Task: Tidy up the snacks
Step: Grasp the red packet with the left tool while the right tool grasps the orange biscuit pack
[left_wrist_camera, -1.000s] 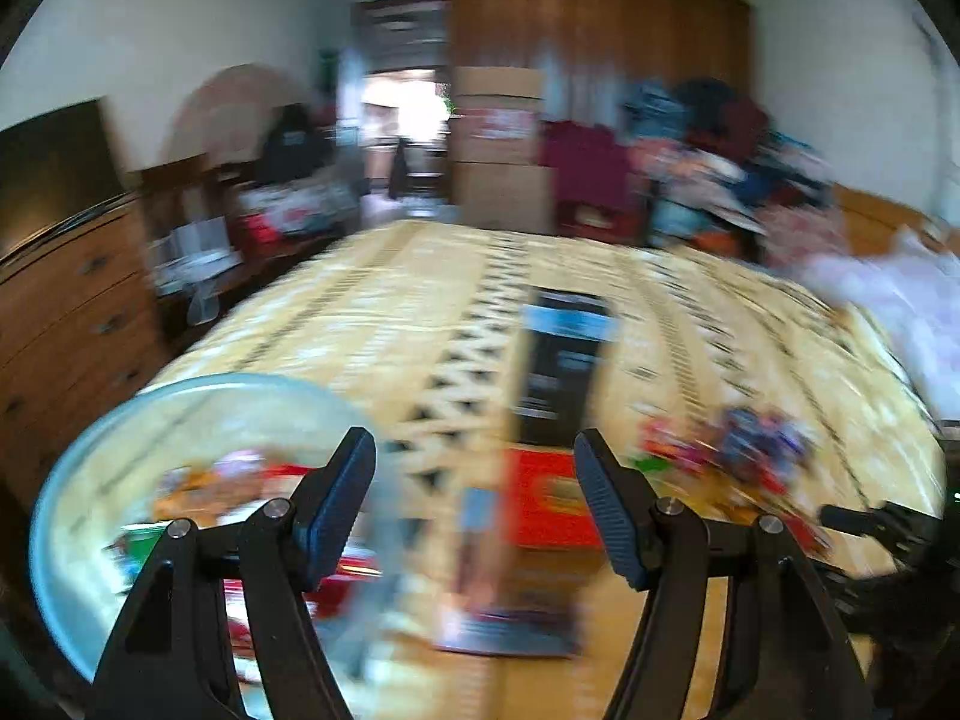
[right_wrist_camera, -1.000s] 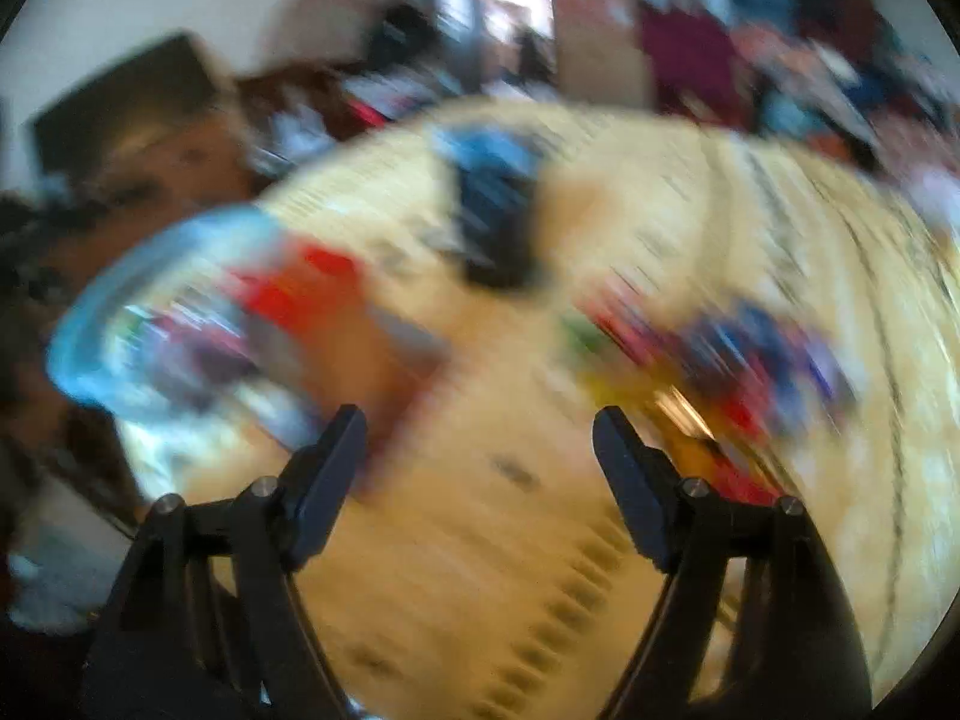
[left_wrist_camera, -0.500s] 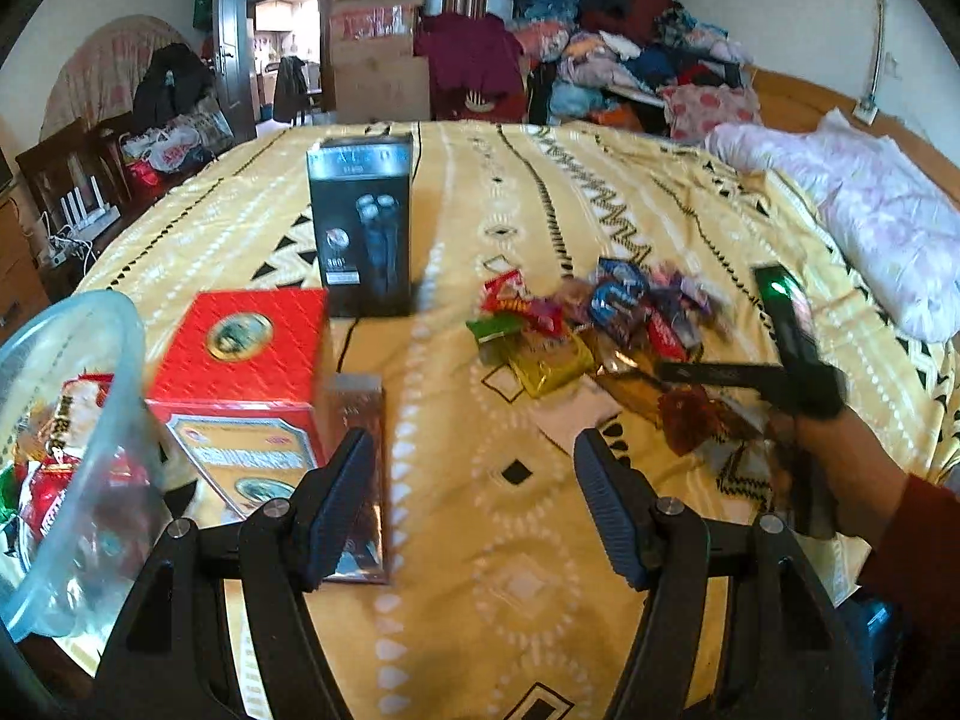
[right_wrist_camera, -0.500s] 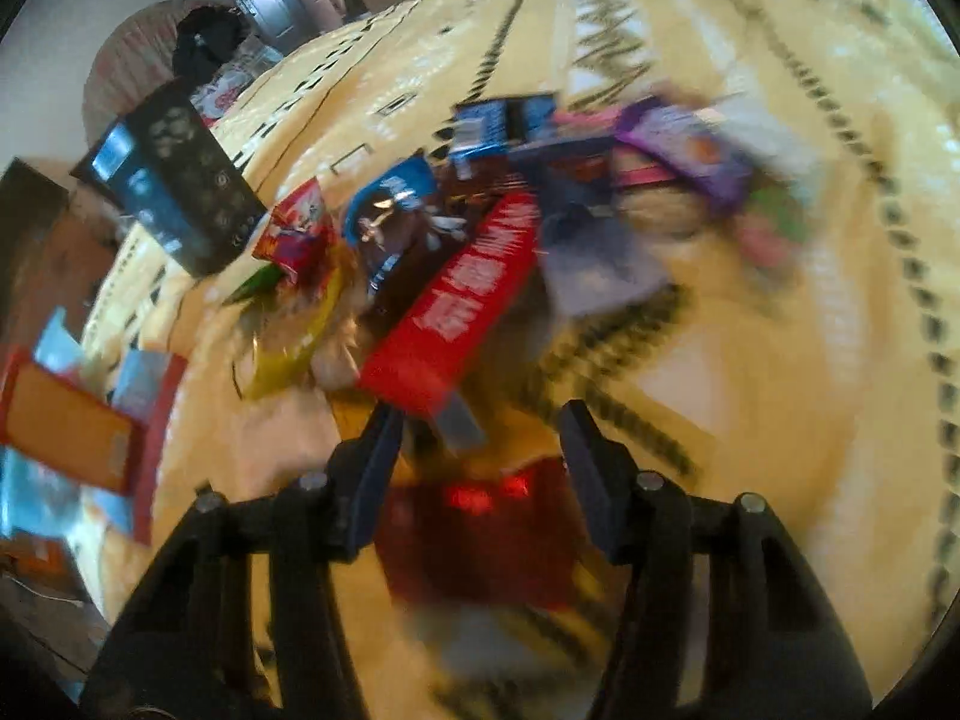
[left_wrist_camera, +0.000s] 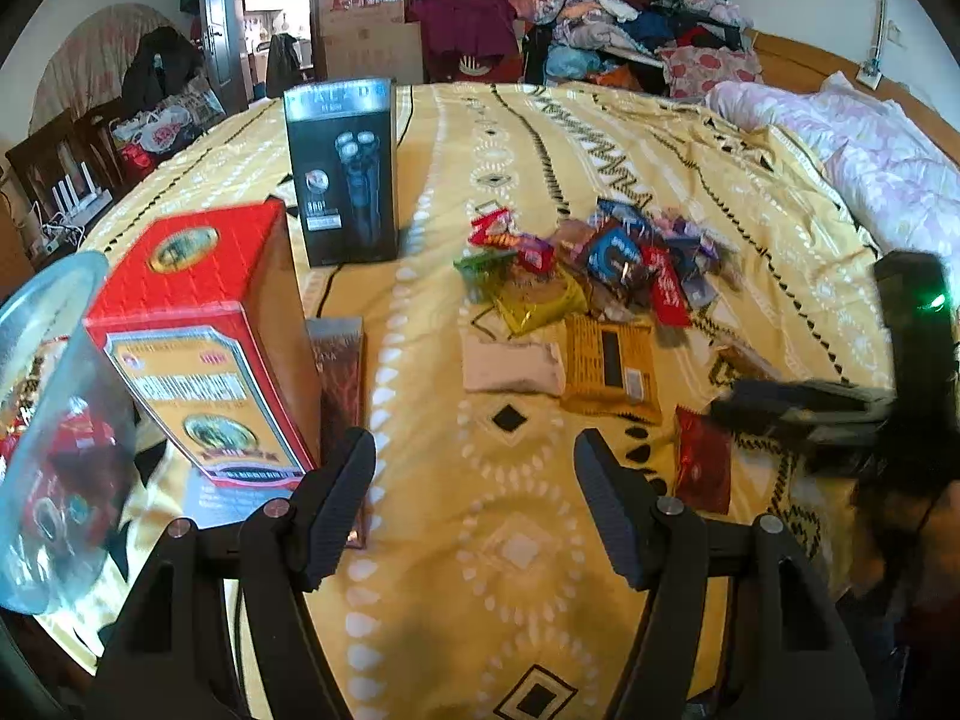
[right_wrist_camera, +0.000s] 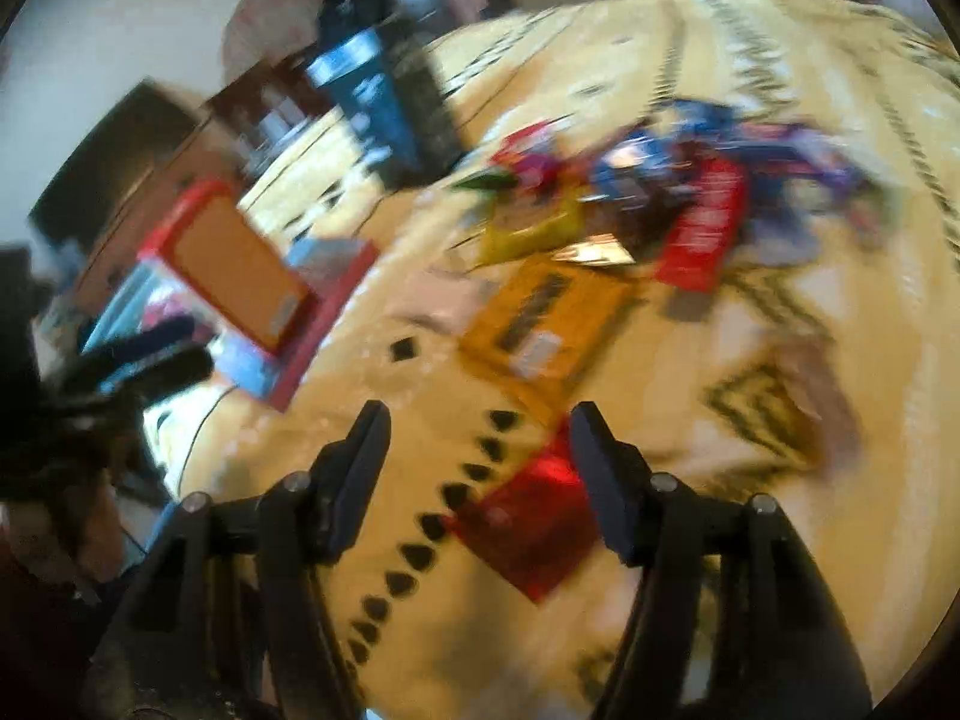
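The snack pile (left_wrist_camera: 600, 258) is lying loose on the yellow patterned bedspread (left_wrist_camera: 510, 570), toward the middle of the bed w/ a few strays spilling toward the near edge: a red wrapper (right_wrist_camera: 528, 534), an orange-yellow packet (left_wrist_camera: 609, 369) and a pale one (left_wrist_camera: 513, 366) just beside it. The right gripper (right_wrist_camera: 477, 450) is angling down at that red wrapper, jaws opening, wrapper sitting partly between the tips but not pinched – prob lining up the first pick, though the view is blurry. The left gripper (left_wrist_camera: 474, 480) is hanging released over bare bedspread, nothing in it, likely waiting. A clear plastic bowl (left_wrist_camera: 42, 420) at the bed's left edge is already holding some packets, so it's prob the drop spot. Beside it a red box (left_wrist_camera: 198, 324) and a black shaver box (left_wrist_camera: 342, 171) are standing upright, a slim brown box (left_wrist_camera: 342, 372) lying flat btwn. Writing on the boxes isn't readable; the red box label looks like Chinese characters, can't make them out
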Available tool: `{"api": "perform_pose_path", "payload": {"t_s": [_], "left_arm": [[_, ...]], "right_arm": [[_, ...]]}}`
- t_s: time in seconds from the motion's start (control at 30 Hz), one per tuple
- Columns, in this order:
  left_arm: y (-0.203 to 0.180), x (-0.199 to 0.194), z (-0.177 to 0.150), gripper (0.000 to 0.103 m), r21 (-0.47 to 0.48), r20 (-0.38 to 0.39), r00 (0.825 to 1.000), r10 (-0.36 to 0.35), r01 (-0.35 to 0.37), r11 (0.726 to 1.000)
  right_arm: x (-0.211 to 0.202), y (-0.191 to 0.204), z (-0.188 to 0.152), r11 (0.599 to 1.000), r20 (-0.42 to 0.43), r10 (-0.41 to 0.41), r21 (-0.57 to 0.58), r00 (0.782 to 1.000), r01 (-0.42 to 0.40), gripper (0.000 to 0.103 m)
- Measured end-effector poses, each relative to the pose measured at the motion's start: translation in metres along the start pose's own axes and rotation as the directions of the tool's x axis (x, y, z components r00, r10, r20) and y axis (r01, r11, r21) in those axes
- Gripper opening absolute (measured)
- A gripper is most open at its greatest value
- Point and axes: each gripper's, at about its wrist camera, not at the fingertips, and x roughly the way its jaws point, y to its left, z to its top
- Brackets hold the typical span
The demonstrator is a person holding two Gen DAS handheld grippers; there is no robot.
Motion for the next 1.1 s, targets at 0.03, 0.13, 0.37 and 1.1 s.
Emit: {"api": "perform_pose_path", "payload": {"t_s": [0.03, 0.13, 0.37, 1.1], "left_arm": [[-0.001, 0.003, -0.002, 0.070, -0.006, -0.011, 1.000, -0.005, 0.005, 1.000], [-0.002, 0.006, -0.002, 0.070, -0.036, -0.019, 1.000, -0.017, 0.016, 0.999], [0.002, -0.006, 0.001, 0.070, -0.046, 0.013, 1.000, -0.011, 0.011, 0.999], [-0.081, 0.051, -0.010, 0.070, 0.096, -0.083, 0.968, -0.238, 0.245, 0.965]], "right_arm": [[-0.002, -0.008, 0.000, 0.999, 0.005, -0.026, 0.046, 1.000, 0.026, 0.065], [0.008, -0.020, 0.006, 0.984, -0.022, -0.074, 0.162, 0.997, 0.077, 0.065], [0.086, 0.007, 0.047, 0.946, -0.122, -0.150, 0.272, 0.981, 0.178, 0.081], [-0.081, -0.030, 0.007, 0.945, 0.137, -0.306, 0.163, 0.942, 0.284, 0.075]]}}
